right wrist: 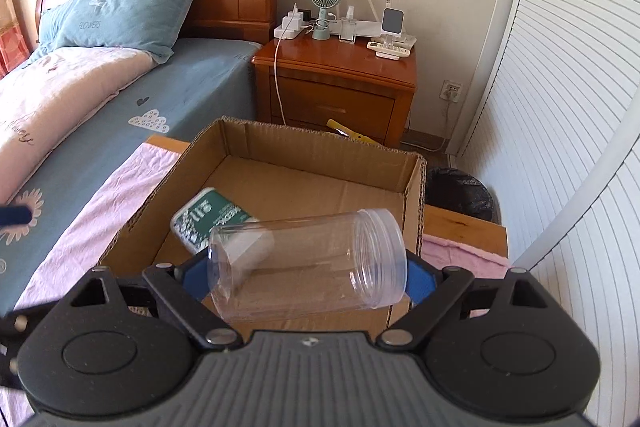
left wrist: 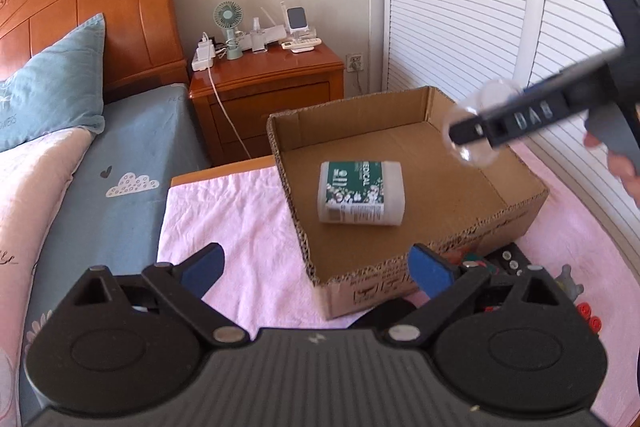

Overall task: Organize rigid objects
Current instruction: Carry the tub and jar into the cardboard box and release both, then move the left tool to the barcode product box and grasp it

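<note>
An open cardboard box (left wrist: 516, 227) stands on a pink cloth; it also shows in the right wrist view (right wrist: 416, 187). A white bottle with a green label (left wrist: 360, 195) lies on its side inside the box, also seen in the right wrist view (right wrist: 208, 219). My right gripper (right wrist: 308, 273) is shut on a clear plastic jar (right wrist: 308, 267), held sideways above the box's near edge. From the left wrist view the right gripper (left wrist: 472, 137) and the jar (left wrist: 470, 131) hang over the box's far right corner. My left gripper (left wrist: 316, 269) is open and empty, just short of the box's near left corner.
Small toys and a dark remote (left wrist: 516, 263) lie on the pink cloth by the box's right side. A bed with a blue pillow (right wrist: 120, 15) is on the left. A wooden nightstand (right wrist: 340, 79) with a fan and chargers stands behind. A black bin (right wrist: 460, 191) sits beyond the box.
</note>
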### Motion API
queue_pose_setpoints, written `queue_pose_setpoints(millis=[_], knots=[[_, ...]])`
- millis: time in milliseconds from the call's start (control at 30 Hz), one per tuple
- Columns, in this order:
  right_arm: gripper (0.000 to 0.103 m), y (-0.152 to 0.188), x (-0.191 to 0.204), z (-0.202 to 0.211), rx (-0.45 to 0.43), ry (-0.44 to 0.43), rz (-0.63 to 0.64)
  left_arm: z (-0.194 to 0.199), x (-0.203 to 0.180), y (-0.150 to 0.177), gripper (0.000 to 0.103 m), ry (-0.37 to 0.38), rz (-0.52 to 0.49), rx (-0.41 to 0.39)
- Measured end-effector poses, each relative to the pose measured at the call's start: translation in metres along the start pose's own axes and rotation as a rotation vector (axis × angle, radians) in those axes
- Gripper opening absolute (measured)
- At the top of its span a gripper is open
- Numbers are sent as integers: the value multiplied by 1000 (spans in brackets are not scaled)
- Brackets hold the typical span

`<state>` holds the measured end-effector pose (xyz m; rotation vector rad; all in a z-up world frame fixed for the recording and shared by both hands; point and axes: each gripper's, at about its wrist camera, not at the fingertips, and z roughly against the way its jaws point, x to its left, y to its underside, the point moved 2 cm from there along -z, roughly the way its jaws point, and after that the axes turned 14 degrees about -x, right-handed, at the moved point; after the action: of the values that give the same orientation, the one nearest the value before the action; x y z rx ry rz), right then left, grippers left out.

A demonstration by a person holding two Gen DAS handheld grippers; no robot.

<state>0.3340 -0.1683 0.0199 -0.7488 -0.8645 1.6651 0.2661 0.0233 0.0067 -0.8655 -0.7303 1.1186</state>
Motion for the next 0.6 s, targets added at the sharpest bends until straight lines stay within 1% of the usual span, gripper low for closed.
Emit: queue_pose_setpoints(millis=[33, 67, 167, 267, 467, 600], knots=[[98, -5, -2, -7, -10, 7, -6, 4, 0, 4, 98, -9, -1, 2], [103, -9, -2, -13, -8, 18, -6, 7, 1, 8, 98, -10, 4, 1], [103, -9, -1, -17, -4, 53, -1, 12, 3, 16, 98, 5, 32, 9], [103, -1, 0, -10, 3, 61, -14, 15, 5, 22, 98, 3, 51, 19], [103, 28, 2, 13, 49, 97, -21, 21, 2, 30, 98, -47, 52, 26], [103, 57, 2, 32, 71, 115, -49, 28, -3, 41, 98, -52, 61, 39]])
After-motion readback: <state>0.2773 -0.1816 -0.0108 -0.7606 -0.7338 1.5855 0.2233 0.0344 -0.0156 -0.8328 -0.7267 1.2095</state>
